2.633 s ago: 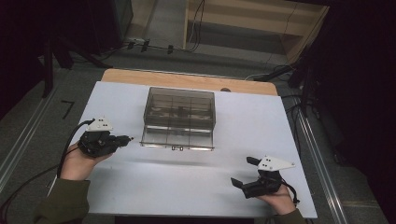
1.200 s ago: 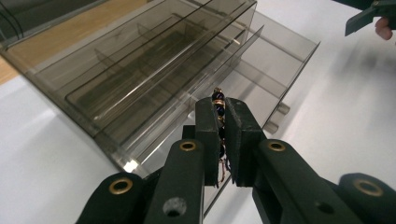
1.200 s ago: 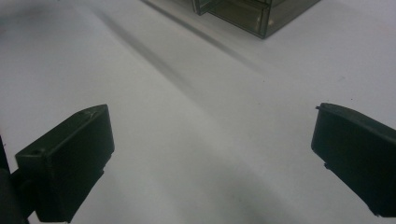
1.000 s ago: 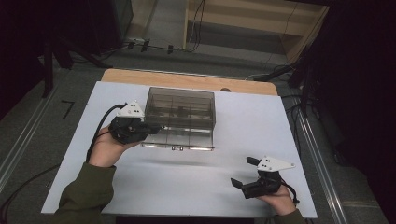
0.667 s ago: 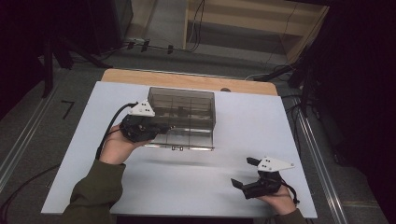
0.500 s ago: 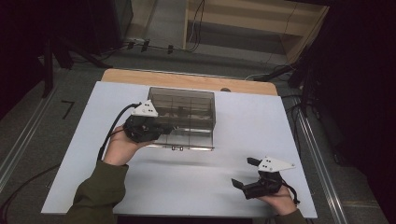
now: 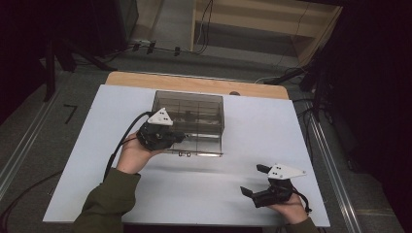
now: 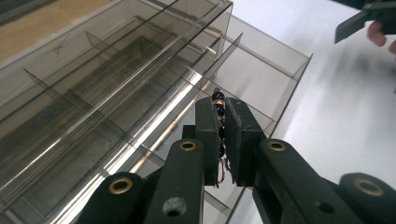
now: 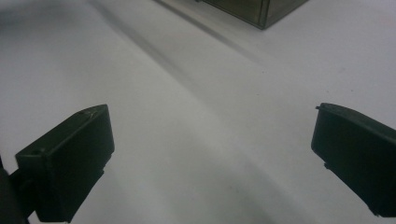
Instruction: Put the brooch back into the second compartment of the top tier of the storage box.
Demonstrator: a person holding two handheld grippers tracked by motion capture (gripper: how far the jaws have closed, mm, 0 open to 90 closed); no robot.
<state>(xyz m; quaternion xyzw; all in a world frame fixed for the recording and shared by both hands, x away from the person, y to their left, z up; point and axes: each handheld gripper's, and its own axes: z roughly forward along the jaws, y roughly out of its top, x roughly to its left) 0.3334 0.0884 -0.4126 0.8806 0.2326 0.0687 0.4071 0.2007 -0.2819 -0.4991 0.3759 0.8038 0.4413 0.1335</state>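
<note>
Left of centre in the high view: left hand-held gripper point(image 7: 180, 139), black body with a grey three-cornered plate on top and a black cable trailing toward the lower left, carried by a hand point(image 7: 133, 154) in an olive-green sleeve point(image 7: 109, 204). Its tip lies at the left front edge of the box. In the left gripper view the two black jaws stand nearly together, pinching a thin string of dark and gold-coloured beads point(image 8: 219, 126) between the pads; the string stands upright in the gap and pokes out just above the jaw tips.

Centre, upper half of the high view: smoke-tinted clear plastic compartment box point(image 7: 194, 116), rectangular, split by thin dividers into several cells, with its hinged lid folded open toward the front and lying flat on the desk. In the left gripper view the beads are held just above the box's front edge, over the divided cells point(image 8: 116, 116); which cell lies under them I cannot tell.

Underneath everything: white desk point(image 7: 194, 189), with a strip of light wooden edge point(image 7: 194, 85) along the far side.

Lower right of the high view: right hand-held gripper point(image 7: 254, 180), same black body and grey plate, resting low on the desk, well apart from the box. Its jaws are spread wide with nothing between them; the right gripper view shows bare white desk point(image 9: 210, 140) in the gap and a corner of the box point(image 9: 261, 11) at the top edge.
</note>
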